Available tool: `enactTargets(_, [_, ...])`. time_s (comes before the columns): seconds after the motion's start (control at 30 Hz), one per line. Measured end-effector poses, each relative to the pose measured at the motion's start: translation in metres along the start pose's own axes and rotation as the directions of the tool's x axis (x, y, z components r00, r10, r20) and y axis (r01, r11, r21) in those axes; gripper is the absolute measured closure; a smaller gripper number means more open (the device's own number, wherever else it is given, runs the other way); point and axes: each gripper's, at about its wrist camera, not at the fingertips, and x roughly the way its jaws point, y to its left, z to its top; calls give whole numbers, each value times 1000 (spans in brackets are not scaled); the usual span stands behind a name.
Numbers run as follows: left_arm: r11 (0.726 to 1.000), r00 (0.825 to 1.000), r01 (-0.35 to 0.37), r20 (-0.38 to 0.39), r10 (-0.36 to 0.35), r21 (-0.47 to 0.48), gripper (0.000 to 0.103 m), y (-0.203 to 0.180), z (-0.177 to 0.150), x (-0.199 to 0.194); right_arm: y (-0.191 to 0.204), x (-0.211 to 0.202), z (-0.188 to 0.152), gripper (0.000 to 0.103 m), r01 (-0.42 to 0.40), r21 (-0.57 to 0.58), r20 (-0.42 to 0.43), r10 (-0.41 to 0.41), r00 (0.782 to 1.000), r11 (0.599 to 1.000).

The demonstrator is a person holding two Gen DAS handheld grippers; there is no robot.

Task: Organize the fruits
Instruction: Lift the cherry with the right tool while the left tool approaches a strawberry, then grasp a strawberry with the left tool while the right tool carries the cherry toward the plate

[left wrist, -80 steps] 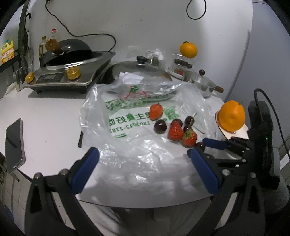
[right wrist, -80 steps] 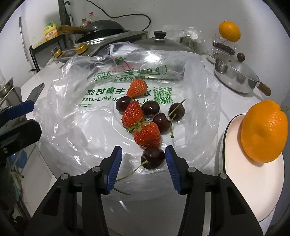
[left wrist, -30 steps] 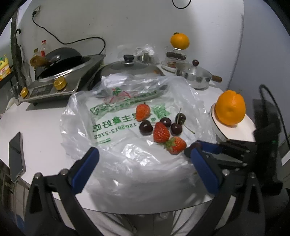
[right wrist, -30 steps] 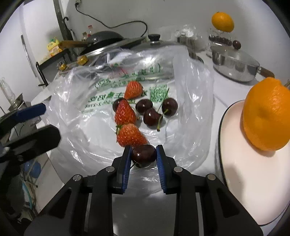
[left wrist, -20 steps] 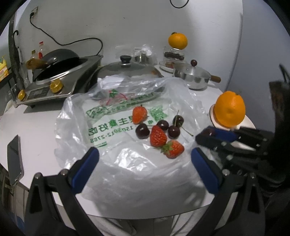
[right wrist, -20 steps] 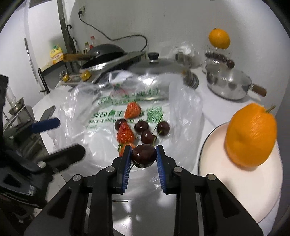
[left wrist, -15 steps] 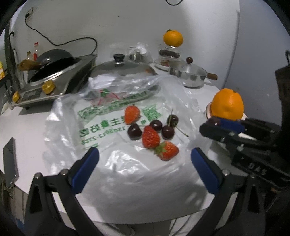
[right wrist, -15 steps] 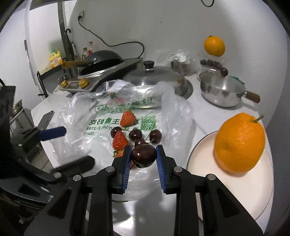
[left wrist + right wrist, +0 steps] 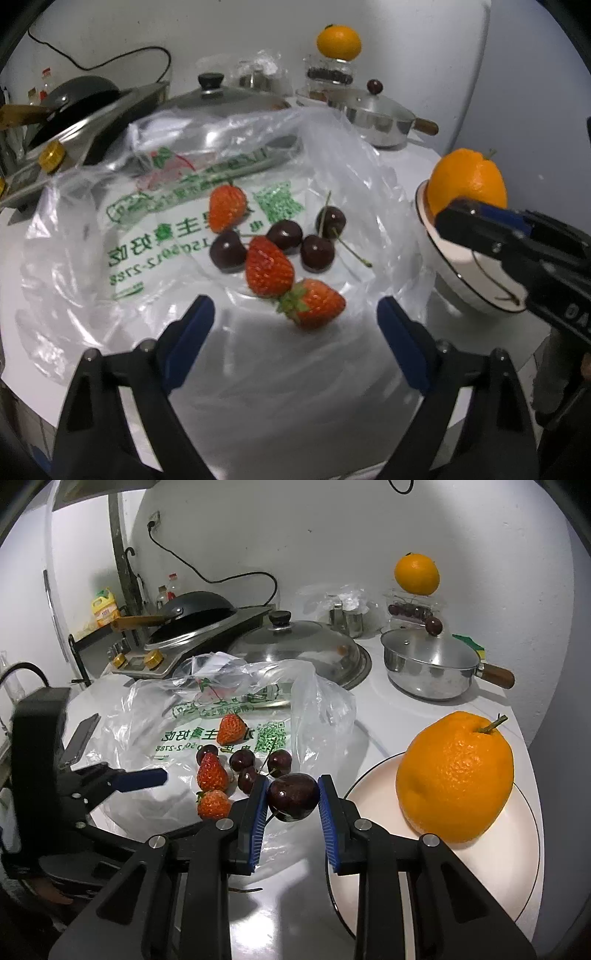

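My right gripper (image 9: 291, 798) is shut on a dark cherry (image 9: 293, 795), held in the air beside the rim of a white plate (image 9: 480, 878). A large orange (image 9: 456, 775) sits on that plate. On a clear plastic bag (image 9: 110, 229) lie three strawberries and several dark cherries (image 9: 284, 234). My left gripper (image 9: 295, 317) hangs low over the bag with its jaws closing. The nearest strawberry (image 9: 314, 302) lies between its blue pads (image 9: 194, 325), untouched. The right gripper (image 9: 480, 229) also shows in the left wrist view, over the plate (image 9: 458, 273).
A steel saucepan (image 9: 430, 664) with a wooden handle, a domed pot lid (image 9: 295, 646) and an induction cooker with a black wok (image 9: 195, 609) stand behind the bag. A second orange (image 9: 416, 574) tops a box of cherries at the wall. A phone (image 9: 79, 738) lies at the left edge.
The right gripper has lifted the cherry off the bag and carried it right, up to the plate's rim. The left gripper has come in lower over the strawberries and its jaws have narrowed.
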Motion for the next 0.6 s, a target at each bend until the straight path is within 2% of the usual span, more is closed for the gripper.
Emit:
enactTargets(0.07, [1000, 1000, 1, -8, -1, 1, 14, -2, 0, 3, -1, -1, 1, 74, -17, -5, 4, 17, 1000, 1000])
enactTargets(0.13, [1000, 1000, 8, -14, -8, -2, 25, -3, 1, 6, -1, -2, 1, 74, -28, -7, 9, 28, 1000, 1000])
enactTargets(0.23, [998, 997, 62, -34, -63, -21, 38, -3, 4, 12, -4, -2, 1, 74, -35, -3, 15, 35, 999, 999])
enactTargets(0.47, [999, 997, 21, -70, -24, -38, 44, -1, 5, 21, -10, 2, -1, 74, -53, -3, 12, 53, 998, 999])
enactTargets(0.6, [999, 996, 34, -84, -37, -40, 44, -4, 6, 22, -11, 4, -2, 74, -61, 1, 10, 61, 998, 998])
